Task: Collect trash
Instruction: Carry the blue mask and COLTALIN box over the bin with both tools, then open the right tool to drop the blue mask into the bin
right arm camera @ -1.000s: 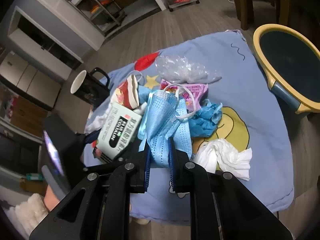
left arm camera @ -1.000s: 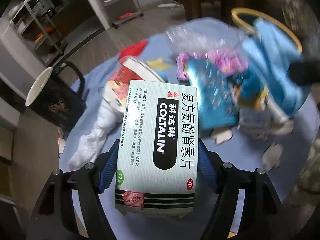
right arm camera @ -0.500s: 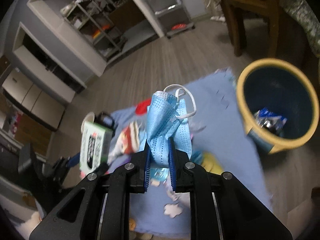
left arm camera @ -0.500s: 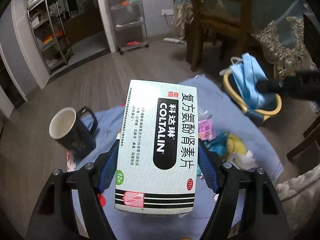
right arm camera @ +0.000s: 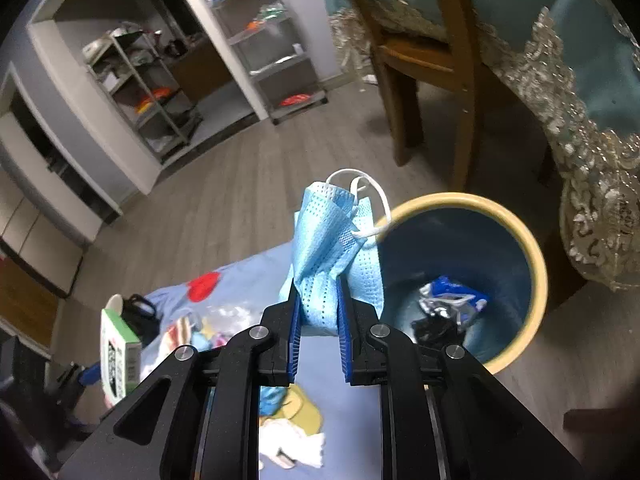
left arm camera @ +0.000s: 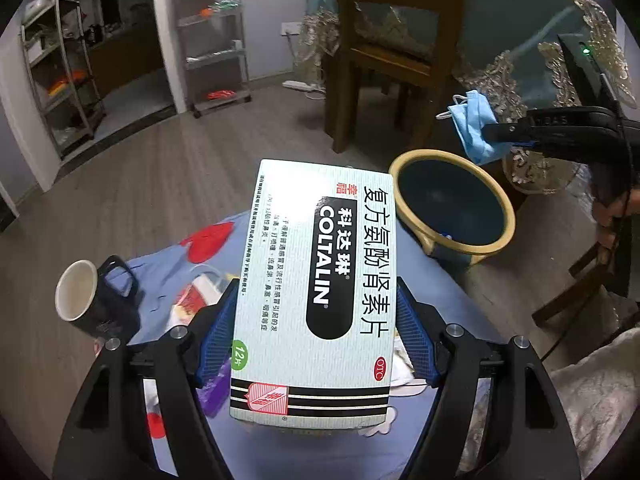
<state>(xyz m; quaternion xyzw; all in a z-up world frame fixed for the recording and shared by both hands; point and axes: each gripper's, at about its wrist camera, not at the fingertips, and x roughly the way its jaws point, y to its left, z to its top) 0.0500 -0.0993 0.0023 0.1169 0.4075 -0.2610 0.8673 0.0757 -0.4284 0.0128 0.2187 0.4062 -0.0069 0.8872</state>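
Wood floor, blue cloth strewn with litter; yellow-rimmed bin at its far right. My left gripper clamps a Coltalin box. My right gripper pinches a blue mask near the bin's rim.

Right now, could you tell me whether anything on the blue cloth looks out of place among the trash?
Yes, the black mug stands upright at the cloth's edge beside wrappers and tissues; it looks like usable crockery, not trash. Nothing appears spilled.
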